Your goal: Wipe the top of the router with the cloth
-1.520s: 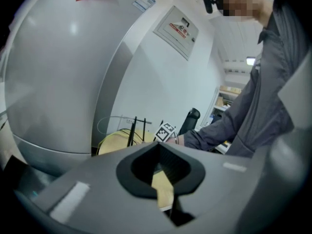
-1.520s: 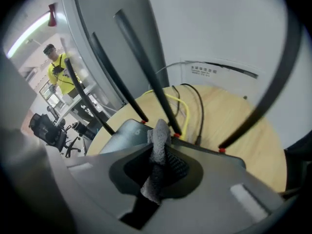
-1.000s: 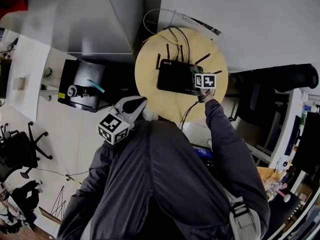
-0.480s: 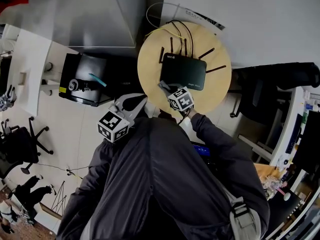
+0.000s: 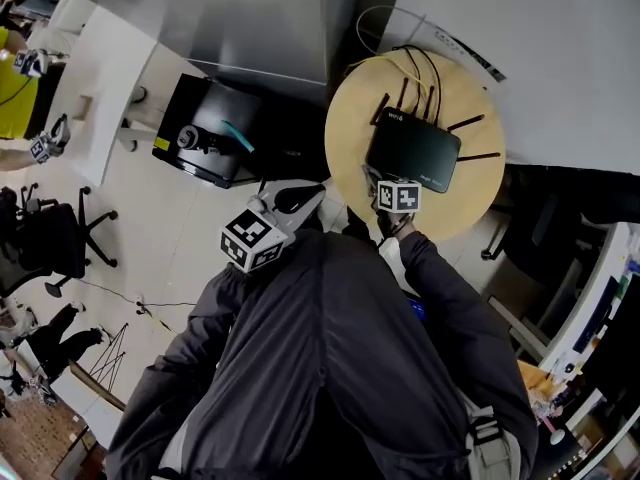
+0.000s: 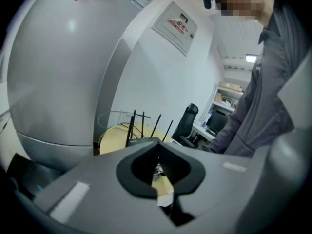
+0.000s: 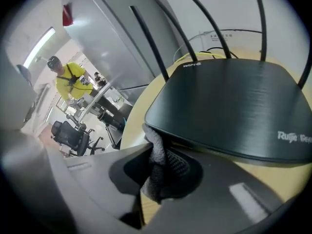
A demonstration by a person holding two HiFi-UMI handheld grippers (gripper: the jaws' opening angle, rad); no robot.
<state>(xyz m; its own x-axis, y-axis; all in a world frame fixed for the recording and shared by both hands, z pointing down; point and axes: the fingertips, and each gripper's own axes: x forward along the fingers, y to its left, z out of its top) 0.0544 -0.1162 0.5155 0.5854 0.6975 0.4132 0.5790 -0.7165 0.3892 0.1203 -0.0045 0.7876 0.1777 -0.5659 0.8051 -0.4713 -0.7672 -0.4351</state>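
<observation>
The black router lies flat on a round wooden table, its antennas pointing away from me. My right gripper sits at the router's near left edge, shut on a grey cloth. In the right gripper view the cloth bunches between the jaws of that gripper and touches the router's near left corner, below its top face. My left gripper hangs off the table to the left, close to my chest. The left gripper is shut with nothing in it.
Cables loop behind the router at the table's far edge. A black case lies on the floor to the left. A dark chair stands right of the table. A grey cabinet rises behind. Office chairs stand at the far left.
My right gripper with the cloth has slid from the router's right end across to its near left edge. The left gripper has stayed by my chest.
</observation>
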